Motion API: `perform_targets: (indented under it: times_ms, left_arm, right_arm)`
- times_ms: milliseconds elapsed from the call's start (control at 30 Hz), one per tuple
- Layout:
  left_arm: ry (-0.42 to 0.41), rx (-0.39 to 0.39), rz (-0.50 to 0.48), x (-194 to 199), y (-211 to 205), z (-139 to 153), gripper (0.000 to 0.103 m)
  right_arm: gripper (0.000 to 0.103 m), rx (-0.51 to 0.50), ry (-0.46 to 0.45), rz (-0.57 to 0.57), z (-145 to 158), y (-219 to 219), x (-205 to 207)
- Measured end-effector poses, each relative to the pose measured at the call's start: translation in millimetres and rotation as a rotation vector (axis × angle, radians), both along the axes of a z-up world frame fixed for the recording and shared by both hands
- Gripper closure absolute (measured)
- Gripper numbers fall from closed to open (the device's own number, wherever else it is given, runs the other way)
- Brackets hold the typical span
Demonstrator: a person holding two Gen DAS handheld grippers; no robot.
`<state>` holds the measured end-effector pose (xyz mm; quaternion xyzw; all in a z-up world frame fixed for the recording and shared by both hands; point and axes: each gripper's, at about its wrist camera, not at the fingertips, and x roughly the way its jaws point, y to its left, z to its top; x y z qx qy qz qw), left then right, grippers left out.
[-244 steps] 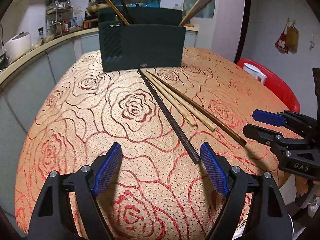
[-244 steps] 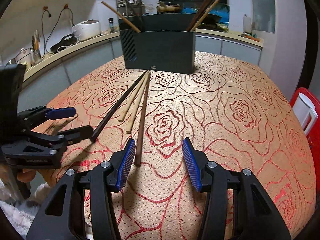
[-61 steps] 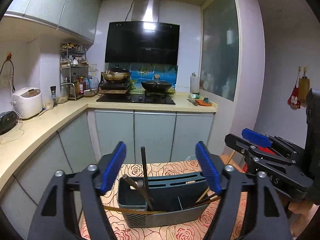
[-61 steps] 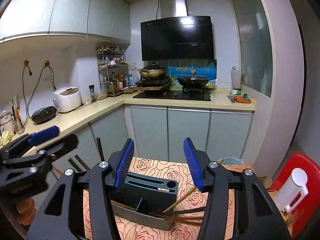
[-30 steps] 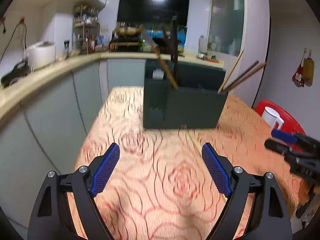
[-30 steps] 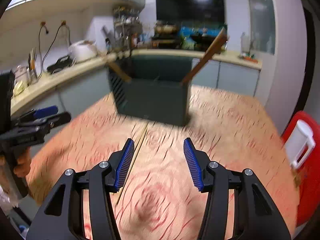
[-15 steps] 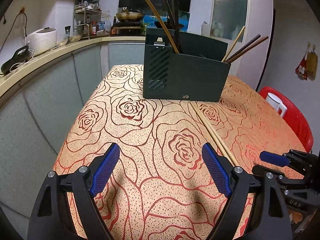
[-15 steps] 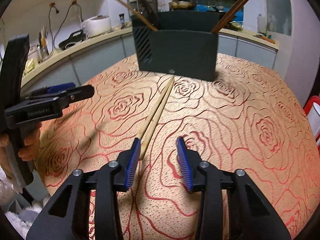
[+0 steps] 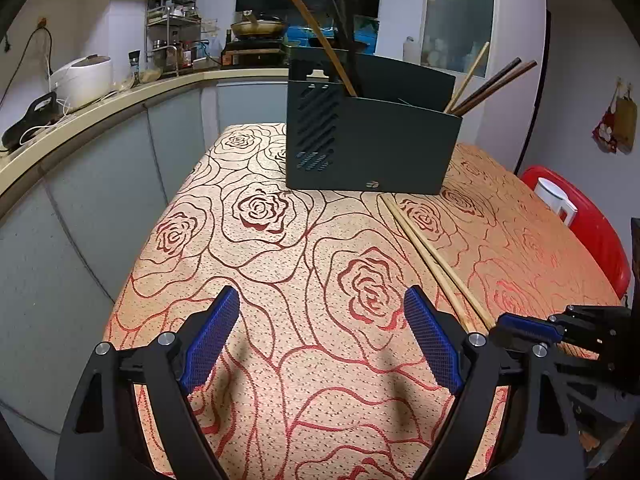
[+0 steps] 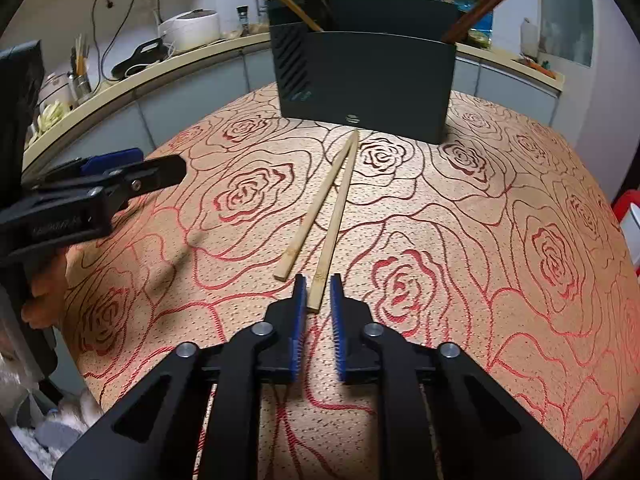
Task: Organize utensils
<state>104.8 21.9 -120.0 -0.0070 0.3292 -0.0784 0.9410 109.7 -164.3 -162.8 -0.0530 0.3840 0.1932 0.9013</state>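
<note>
Chopsticks point(image 10: 338, 208): two pale ones lie on the bench point(image 10: 520, 280). Their far tips touch just before the holder point(image 10: 368, 80), and their near ends splay toward us.

Left to right, right wrist view:
- The left gripper point(image 9: 320, 296) hangs at the left edge, well apart from both sticks. Its jaws are spread wide and empty. In its own view we see only rose-patterned cloth between the pads.
- Next comes the left stick point(image 10: 318, 205). Its near end lies just left of the right jaws and outside them.
- Then the nearer stick point(image 10: 330, 240). Its long axis runs from the holder straight toward the right gripper point(image 10: 318, 284), almost in line with the jaws, and its near end sits in the slot between the pads.
- The right jaws stand nearly together, pinching that end. A thin sliver of cloth shows beside the stick on the right, so we judge the grip light or only just made.

Relation for the coming move: the stick lies ahead of the right jaws, end-on, so the right hand is plainly the nearer one. We judge that lifting by one end will leave the far tip to droop or drag toward the holder.

View differences:
- The left wrist view shows the sticks slanting from the holder's base to the right gripper. That gripper hides their near ends, so the pinch cannot be checked there.
- The same view shows the holder's slotted side and sticks already standing at both of its ends.
- Only the right wrist view shows the slot between the pads.
</note>
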Motion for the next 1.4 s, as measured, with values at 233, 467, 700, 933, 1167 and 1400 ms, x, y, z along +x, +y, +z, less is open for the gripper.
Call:
perform_targets:
  times_ms: [233,467,700,933,1167,1400]
  left_arm:
    - [-0.003,0.021,-0.043,-5,-16,-1,0.022]
    - [0.006,0.042,-0.116,-9,-40,-4,0.022]
    - [0.072,0.078,-0.189,-1,-71,-17,0.022]
    - [0.156,0.11,-0.206,16,-91,-29,0.022]
    - [0.18,0.091,-0.167,18,-78,-31,0.034]
    - [0.16,0.083,-0.152,9,-73,-29,0.05]
  right_arm:
    - [0.095,0.0,-0.001,-0.043,0,-9,3]
    - [0.095,-0.006,0.002,-0.109,0,-24,5]
    - [0.095,0.004,0.009,-0.148,0,-40,5]
    - [0.095,0.018,0.01,-0.154,-1,-47,3]
    - [0.096,0.023,0.005,-0.16,-1,-45,1]
    - [0.095,0.032,-0.003,-0.165,-2,-44,-1]
